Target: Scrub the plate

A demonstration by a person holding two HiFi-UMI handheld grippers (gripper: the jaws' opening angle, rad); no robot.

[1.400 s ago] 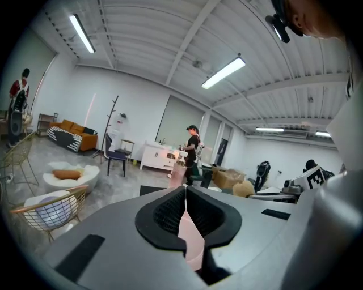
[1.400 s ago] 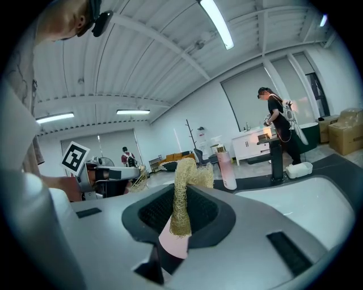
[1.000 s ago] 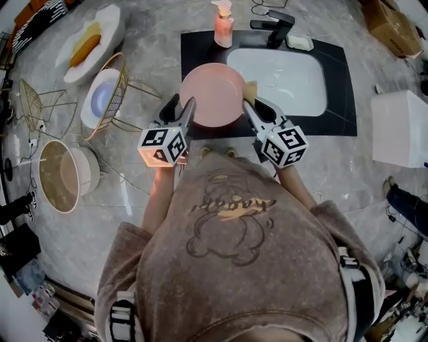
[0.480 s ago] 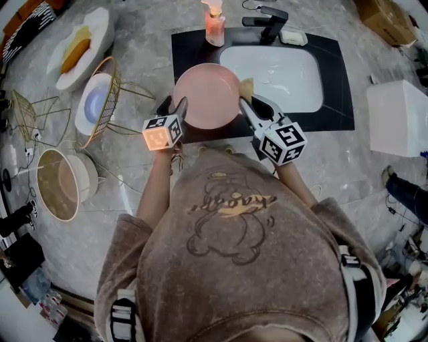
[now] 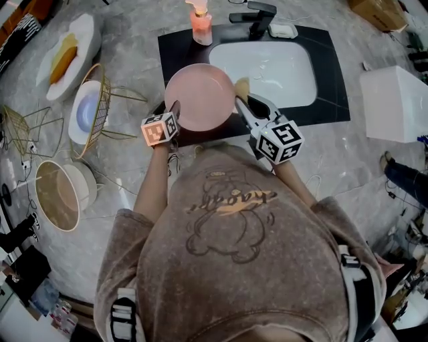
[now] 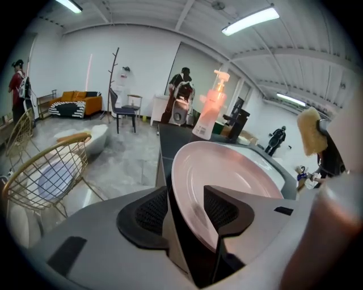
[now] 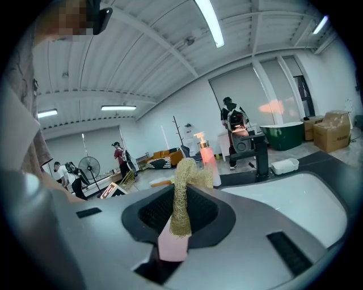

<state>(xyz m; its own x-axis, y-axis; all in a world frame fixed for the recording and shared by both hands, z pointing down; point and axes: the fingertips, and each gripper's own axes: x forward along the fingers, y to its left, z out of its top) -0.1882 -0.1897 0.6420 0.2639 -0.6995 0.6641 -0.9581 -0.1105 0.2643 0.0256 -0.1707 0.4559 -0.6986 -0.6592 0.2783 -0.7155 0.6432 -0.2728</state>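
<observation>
Left gripper (image 6: 185,210) jaws just opened, apart (plate (image 6: 232,167) rim between); right gripper (image 7: 179,218) jaws clamped on sponge (image 7: 184,190)

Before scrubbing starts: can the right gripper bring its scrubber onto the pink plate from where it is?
Probably yes. The right gripper, shut on the scrubber, is just beside the pink plate, whose face is bare; nothing stands between them.

Looking down in the head view, the person's shoulders (image 5: 234,267) hide the counter (image 5: 321,167) at six o'clock. The soap bottle (image 5: 200,28) loses its pump top to the twelve o'clock edge; a cardboard box (image 5: 372,10) at one o'clock is cut off too. In the right gripper view, the scrubber (image 7: 184,175) sinks its lower end between the jaws of the right gripper (image 7: 181,203). The people (image 7: 119,156) far off at nine o'clock are too small to make out.
</observation>
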